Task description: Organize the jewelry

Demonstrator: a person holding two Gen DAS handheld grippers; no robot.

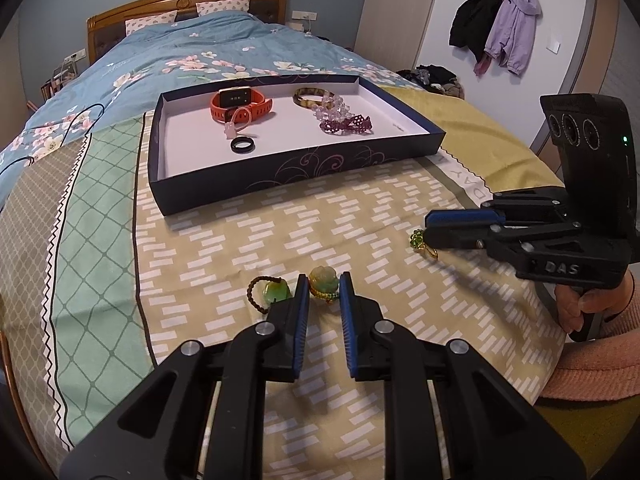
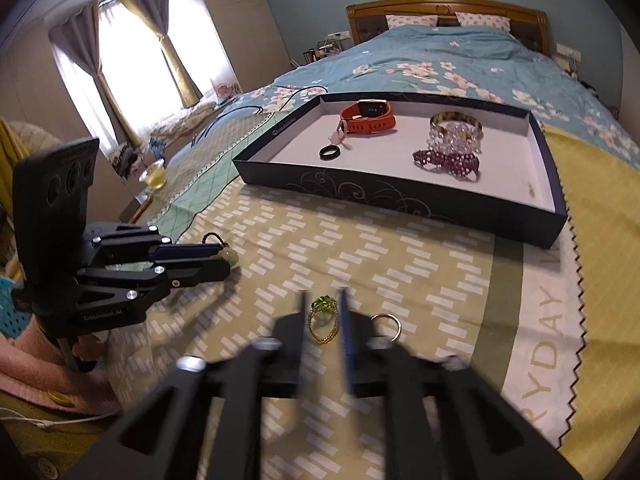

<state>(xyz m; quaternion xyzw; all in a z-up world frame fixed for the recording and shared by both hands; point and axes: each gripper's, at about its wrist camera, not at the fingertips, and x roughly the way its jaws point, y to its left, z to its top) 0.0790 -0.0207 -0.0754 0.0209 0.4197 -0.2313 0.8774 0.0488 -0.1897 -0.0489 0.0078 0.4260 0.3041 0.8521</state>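
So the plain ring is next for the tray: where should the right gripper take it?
Grip the plain ring across its band from above. It lies nearly flat on the cloth, just right of the right gripper, so only opposite edges of the thin hoop offer purchase. Keep clear of the green-stone ring.

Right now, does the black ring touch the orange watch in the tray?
Apart. The left wrist view shows white tray floor between the black ring and the orange watch.

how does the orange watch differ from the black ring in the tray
The orange strap watch is far bigger than the plain black ring. The watch lies toward the back of the navy tray, the ring nearer the front wall. The watch has a dark screen; the ring is bare. Both lie flat on the white floor.
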